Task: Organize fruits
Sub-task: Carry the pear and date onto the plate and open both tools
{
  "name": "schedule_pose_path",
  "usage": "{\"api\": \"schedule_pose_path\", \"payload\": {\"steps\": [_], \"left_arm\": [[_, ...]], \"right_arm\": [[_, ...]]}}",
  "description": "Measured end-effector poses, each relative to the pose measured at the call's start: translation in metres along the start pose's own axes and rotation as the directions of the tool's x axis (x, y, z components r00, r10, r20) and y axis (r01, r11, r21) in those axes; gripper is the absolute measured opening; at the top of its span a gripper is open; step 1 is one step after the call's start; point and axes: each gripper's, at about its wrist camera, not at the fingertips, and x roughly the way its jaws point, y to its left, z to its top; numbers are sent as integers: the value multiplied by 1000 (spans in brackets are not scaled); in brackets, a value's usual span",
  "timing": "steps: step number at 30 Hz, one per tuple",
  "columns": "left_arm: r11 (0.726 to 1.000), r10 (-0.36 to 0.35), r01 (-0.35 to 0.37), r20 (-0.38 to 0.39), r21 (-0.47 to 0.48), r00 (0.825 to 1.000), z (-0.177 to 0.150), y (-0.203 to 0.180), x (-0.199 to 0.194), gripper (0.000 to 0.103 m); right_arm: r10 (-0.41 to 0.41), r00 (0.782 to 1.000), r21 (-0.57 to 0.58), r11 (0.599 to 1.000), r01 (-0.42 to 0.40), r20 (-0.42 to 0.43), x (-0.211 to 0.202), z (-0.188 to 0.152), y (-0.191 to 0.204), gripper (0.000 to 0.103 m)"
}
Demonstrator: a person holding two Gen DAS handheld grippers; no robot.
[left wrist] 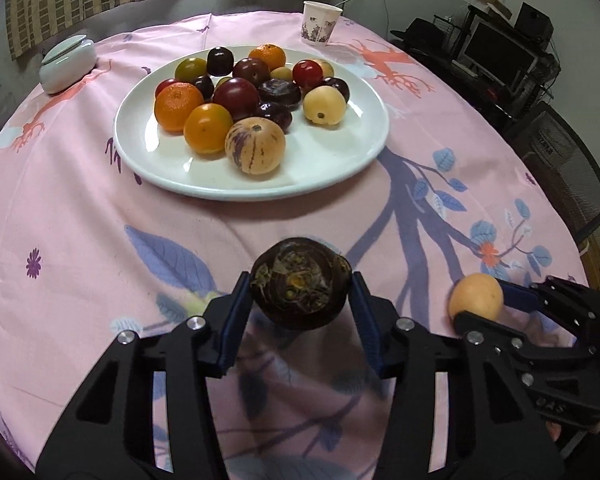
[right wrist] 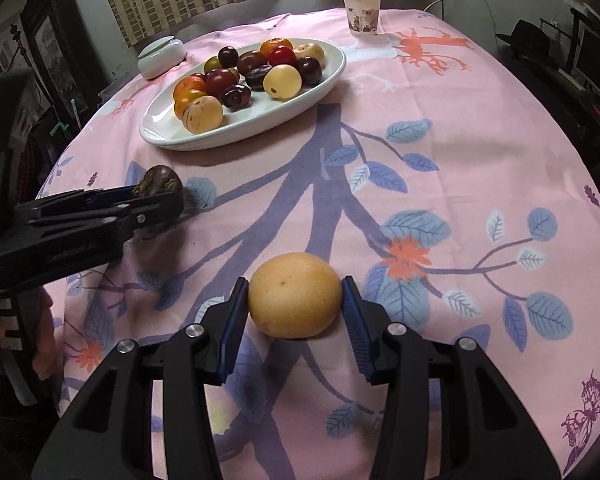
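The left wrist view shows, up close, the left gripper [left wrist: 300, 300] with its blue pads pressed on both sides of a dark brown, round, rough-skinned fruit [left wrist: 300, 284]. The jaws are partly closed and they hold it just above the pink flowery tablecloth [left wrist: 80, 240]. To the right, the right gripper [right wrist: 295, 300] has its jaws closed part way on a smooth, round, yellow fruit [right wrist: 295, 295], which fills the gap from pad to pad. I cannot tell if that fruit is lifted or sits on the cloth.

Farther back, in the middle of the table, sits a big white oval plate [left wrist: 172, 168] piled with oranges, dark plums, red fruits and a striped yellow one [left wrist: 255, 146]. Far off stand a white paper cup [left wrist: 319, 24] on the right and a pale green lidded jar [left wrist: 68, 62] on the left.

I think this is the carrying step: both fruits are picked up. Next, each hand needs to move forward to the plate and let go gently in a free spot so nothing rolls.
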Motion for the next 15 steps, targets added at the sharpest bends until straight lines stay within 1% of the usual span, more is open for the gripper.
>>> {"api": "schedule_pose_path", "payload": {"steps": [3, 7, 9, 11, 15], "left_arm": [[1000, 4, -4, 13, 21, 1000, -13, 1, -15, 50], [1000, 10, -10, 31, 10, 999, -24, 14, -30, 50], [1000, 8, -8, 40, 2, 999, -27, 21, -36, 50], [1000, -6, 7, 45, -6, 999, -28, 28, -40, 50], [1000, -22, 22, 50, -1, 998, -32, 32, -44, 50]], "right_arm": [[-21, 1000, -21, 1000, 21, -5, 3, 2, 10, 47], [-101, 995, -66, 993, 101, -1, 8, 1, 23, 47], [-92, 996, -38, 995, 92, -3, 7, 0, 22, 47], [-51, 999, 16, 999, 51, 1, 2, 1, 19, 47], [-66, 996, 10, 998, 66, 55, -11, 5, 30, 47]]}}
